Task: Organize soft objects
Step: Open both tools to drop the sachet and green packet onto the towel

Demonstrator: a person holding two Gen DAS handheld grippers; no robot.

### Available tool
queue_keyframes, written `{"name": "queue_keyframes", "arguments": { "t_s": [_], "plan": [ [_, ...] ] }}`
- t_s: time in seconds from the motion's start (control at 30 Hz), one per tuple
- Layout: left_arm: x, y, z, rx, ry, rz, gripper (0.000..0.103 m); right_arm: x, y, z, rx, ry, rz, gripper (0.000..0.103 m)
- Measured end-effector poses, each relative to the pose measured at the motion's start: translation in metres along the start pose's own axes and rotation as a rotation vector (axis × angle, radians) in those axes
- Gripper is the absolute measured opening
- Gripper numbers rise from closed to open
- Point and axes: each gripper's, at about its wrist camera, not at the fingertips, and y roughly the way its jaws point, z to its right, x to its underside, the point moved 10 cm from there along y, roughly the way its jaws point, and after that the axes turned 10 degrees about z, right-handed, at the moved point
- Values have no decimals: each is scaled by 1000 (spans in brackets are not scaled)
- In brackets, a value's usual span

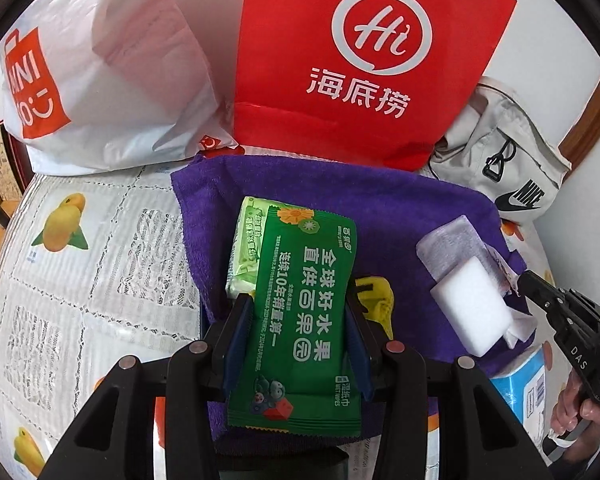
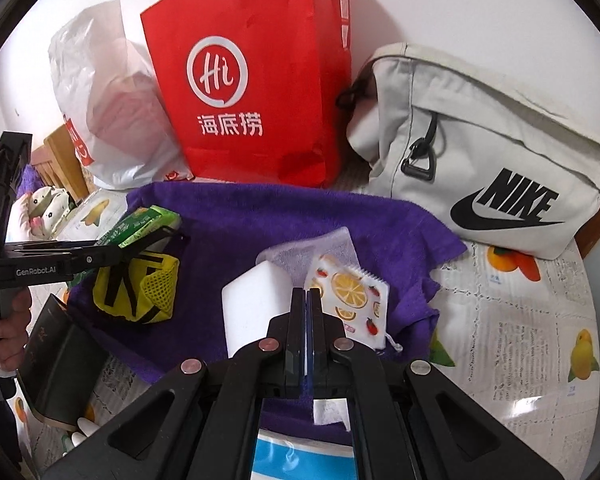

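My left gripper (image 1: pixel 298 296) is shut on a green wet-wipes pack (image 1: pixel 308 320), which stands upright between its blue pads. A pale green tissue pack (image 1: pixel 246 248) leans behind it; whether that is gripped too I cannot tell. Both hang over a purple towel (image 1: pixel 380 208) spread on the table. My right gripper (image 2: pixel 307 292) is shut on the thin edge of a fruit-print packet (image 2: pixel 352 300). A white sponge (image 2: pixel 260 300) and a translucent mesh pouch (image 2: pixel 312 248) sit right beside it. A yellow mesh pouch (image 2: pixel 140 288) lies on the towel (image 2: pixel 260 220) below the left gripper (image 2: pixel 176 236).
Behind the towel stand a red paper bag (image 1: pixel 360 60), a white plastic bag (image 1: pixel 100 80) and a grey Nike bag (image 2: pixel 480 160). A blue-and-white box (image 1: pixel 528 380) and a dark booklet (image 2: pixel 60 360) lie near the front. A fruit-print lace cloth (image 2: pixel 520 340) covers the table.
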Motion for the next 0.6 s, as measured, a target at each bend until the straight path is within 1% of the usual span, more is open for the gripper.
{"name": "queue_keyframes", "arguments": {
  "t_s": [0.13, 0.23, 0.27, 0.3, 0.33, 0.37, 0.4, 0.6],
  "plan": [
    [-1, 1, 0, 2, -3, -4, 44, 3, 3, -1, 3, -7, -15, 1],
    [-1, -1, 1, 8, -6, -7, 51, 4, 4, -1, -5, 2, -29, 3],
    [-2, -3, 2, 13, -5, -2, 54, 5, 4, -2, -9, 6, -33, 7],
    [-3, -5, 3, 15, -2, 5, 59, 6, 4, -2, -11, 9, -37, 19],
    [-4, -8, 3, 13, -1, 12, 61, 7, 4, -2, -13, 11, -45, 28],
    [-5, -10, 3, 12, 0, 16, 64, 7, 3, -2, -10, 14, -43, 43],
    [-6, -13, 4, 12, 2, 20, 64, 6, 0, -2, -6, 18, -29, 49],
    [-7, -32, 6, 14, 8, 42, 64, 2, -22, -6, -8, 35, 8, 51]
  ]
}}
